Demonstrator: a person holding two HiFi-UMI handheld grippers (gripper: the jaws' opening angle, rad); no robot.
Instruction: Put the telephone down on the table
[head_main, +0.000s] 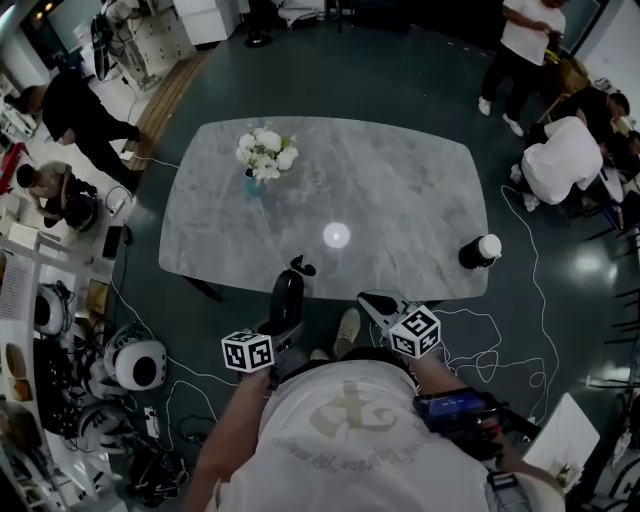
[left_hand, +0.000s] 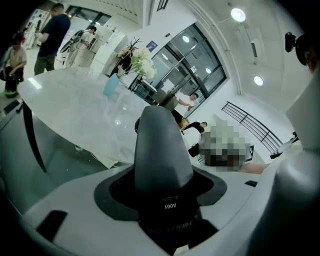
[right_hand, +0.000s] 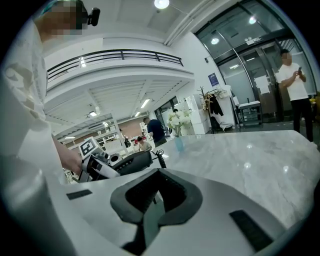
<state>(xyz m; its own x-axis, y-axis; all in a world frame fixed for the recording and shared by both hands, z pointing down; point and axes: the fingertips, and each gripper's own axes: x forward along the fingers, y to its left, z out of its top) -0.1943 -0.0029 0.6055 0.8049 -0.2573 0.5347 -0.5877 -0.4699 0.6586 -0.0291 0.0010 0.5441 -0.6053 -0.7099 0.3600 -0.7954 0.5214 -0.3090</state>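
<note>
The telephone is a black handset (head_main: 287, 293) with a coiled cord (head_main: 303, 266) at its far end. My left gripper (head_main: 281, 322) is shut on it and holds it at the near edge of the grey marble table (head_main: 400, 190), far end over the tabletop. In the left gripper view the dark handset (left_hand: 162, 145) stands between the jaws of the left gripper (left_hand: 165, 200) and hides much of the table (left_hand: 75, 107). My right gripper (head_main: 375, 303) hovers just right of it, shut and empty. From the right gripper (right_hand: 157, 200) I see the handset (right_hand: 132, 162) to the left.
White flowers in a blue vase (head_main: 265, 155) stand at the table's far left. A black cylinder with a white lid (head_main: 480, 250) sits at the near right corner. People (head_main: 545, 160) stand and crouch around the table. Cables (head_main: 500, 350) and helmets (head_main: 135, 362) lie on the floor.
</note>
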